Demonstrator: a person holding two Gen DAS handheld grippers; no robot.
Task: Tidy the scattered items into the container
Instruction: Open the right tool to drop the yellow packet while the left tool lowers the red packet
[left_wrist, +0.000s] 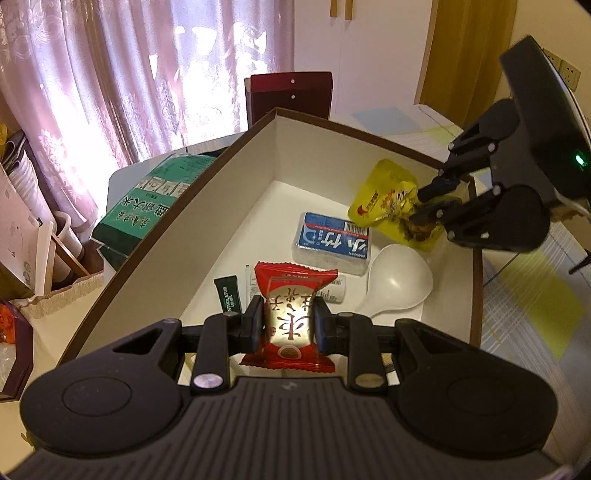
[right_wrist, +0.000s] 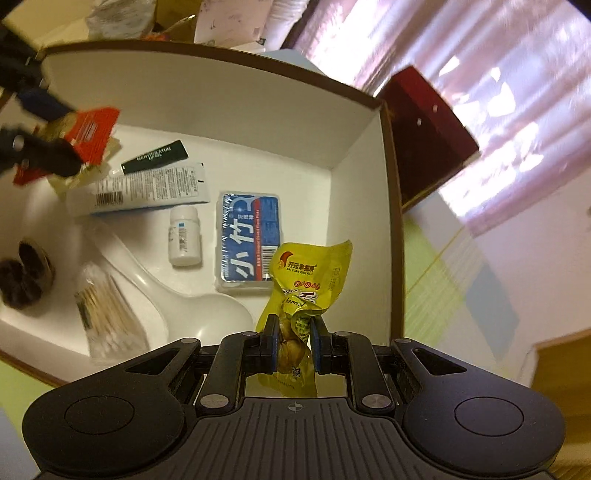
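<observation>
Left tool (left_wrist: 289, 325) pinches crinkly red packet (left_wrist: 291, 314) — glossy foil

1. left gripper (left_wrist: 289, 325): matte black plastic, two round side lobes with shallow circular recesses, ribbed grey centre plate with a small crosshair mark.
2. Linkage arms black with triangular cut-outs, silver round pivot screws at the joints.
3. Finger pads (left_wrist: 255, 325) are blue, set in black rectangular carriers.
4. right gripper (right_wrist: 293, 345): same build, blue pads, silver screws, crosshair mark on ribbed plate.
5. Seen from the left wrist view, the right unit's body is a black box with a lit green LED, thin cable trailing off its side.
</observation>
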